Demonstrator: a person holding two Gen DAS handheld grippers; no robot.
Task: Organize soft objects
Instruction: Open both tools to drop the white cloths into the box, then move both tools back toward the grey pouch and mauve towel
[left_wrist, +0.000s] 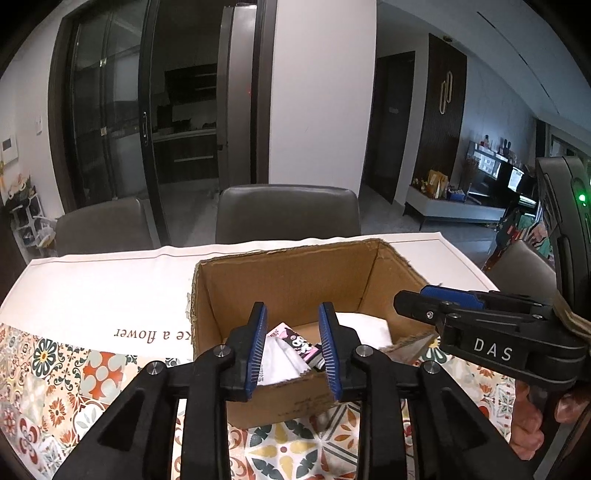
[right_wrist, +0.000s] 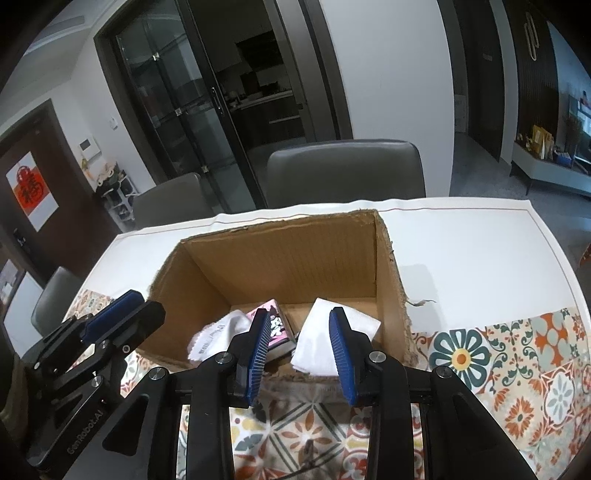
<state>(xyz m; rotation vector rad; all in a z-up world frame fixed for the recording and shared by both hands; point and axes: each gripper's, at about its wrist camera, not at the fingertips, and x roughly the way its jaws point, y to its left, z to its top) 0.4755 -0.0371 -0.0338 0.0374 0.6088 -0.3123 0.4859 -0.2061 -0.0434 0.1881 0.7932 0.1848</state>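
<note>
Left wrist view: we look down past our left claw (left_wrist: 293, 350) into an open cardboard box (left_wrist: 288, 280) standing on the counter (left_wrist: 92, 295)
Left claw: we hold it spread wide with nothing between its blue pads (left_wrist: 258, 347), poised over the box's near wall
Right claw: in the left wrist view our right claw (left_wrist: 417, 301) comes in from the right, its tip over the box's right wall; in its own view our right claw (right_wrist: 299, 350) gapes wide and grips nothing
Box contents: a white cloth (right_wrist: 218, 334) lies at the left of the box floor, a pink packet with a cartoon figure (right_wrist: 275, 326) sits in the middle, and a second white cloth (right_wrist: 321, 350) lies at the right, leaning on the near wall
Same items, left view: the packet (left_wrist: 295, 341) and a crumpled white cloth (left_wrist: 279, 360) show between our pads
Counter cover: a patterned tile-print cloth (right_wrist: 517, 362) near us, a plain white sheet (right_wrist: 461, 251) farther back
Behind the counter: two grey chairs (left_wrist: 288, 212) and dark glass doors (left_wrist: 110, 110)
</note>
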